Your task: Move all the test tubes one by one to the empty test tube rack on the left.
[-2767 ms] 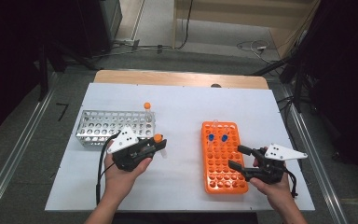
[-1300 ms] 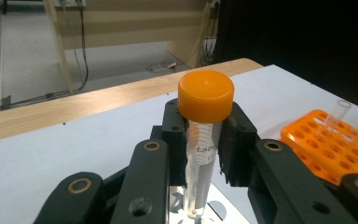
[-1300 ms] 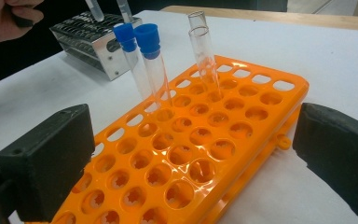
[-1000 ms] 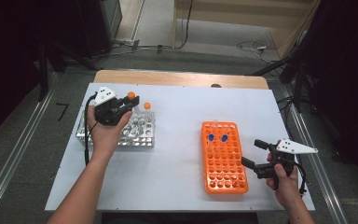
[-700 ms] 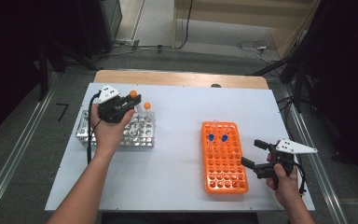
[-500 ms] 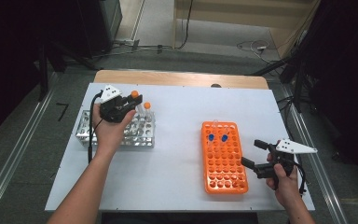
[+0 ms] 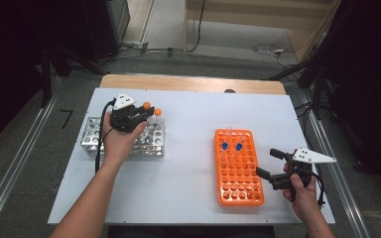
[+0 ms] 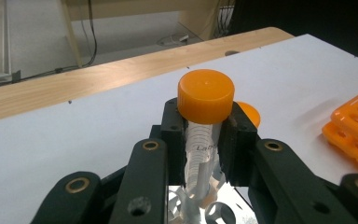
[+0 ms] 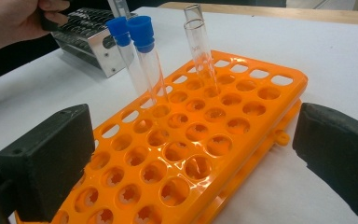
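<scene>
Now my left gripper (image 8: 204,140) is clenching an orange-capped tube (image 8: 204,112) above the metal rack (image 7: 151,139) near the desk's left edge. My right gripper (image 9: 191,163) is resting released beside the orange rack (image 9: 200,154).

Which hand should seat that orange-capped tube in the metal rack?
Left. The left tongs already clamp the orange-capped tube right above the metal rack; the right tongs sit open by the orange rack.

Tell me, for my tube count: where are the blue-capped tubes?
High view, right of centre: both blue-capped tubes stand side by side near the far end of the orange rack.
</scene>
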`<action>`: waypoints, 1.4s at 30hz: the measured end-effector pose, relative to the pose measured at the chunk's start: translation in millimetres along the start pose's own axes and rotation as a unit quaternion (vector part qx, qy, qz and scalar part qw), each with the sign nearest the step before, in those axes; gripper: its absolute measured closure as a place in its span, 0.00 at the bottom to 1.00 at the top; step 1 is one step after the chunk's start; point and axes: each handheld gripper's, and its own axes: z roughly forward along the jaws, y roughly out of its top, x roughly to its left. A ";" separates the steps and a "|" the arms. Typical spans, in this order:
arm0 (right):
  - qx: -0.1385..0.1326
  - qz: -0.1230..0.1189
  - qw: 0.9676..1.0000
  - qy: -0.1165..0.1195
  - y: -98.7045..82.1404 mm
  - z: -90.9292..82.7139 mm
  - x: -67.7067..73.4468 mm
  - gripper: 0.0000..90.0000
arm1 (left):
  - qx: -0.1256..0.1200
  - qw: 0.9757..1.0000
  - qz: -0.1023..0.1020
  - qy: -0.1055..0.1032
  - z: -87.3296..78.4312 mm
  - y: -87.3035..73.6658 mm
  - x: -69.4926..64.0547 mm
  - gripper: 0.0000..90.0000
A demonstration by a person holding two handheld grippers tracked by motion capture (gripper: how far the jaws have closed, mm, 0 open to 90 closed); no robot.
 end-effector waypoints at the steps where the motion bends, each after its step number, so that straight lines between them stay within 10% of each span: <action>1: -0.001 -0.001 1.000 0.000 -0.1 0.2 0.0 0.00 | 0.003 1.000 0.002 0.001 0.2 -0.6 -0.6 0.83; 24: 0.005 -0.002 1.000 0.000 -0.9 3.1 1.4 0.00 | 0.062 0.998 0.002 -0.006 7.5 -6.4 -1.5 0.74; 42: 0.003 -0.005 1.000 -0.004 10.5 9.2 7.2 0.00 | -0.002 0.998 -0.035 -0.044 -31.1 -11.8 -13.0 0.14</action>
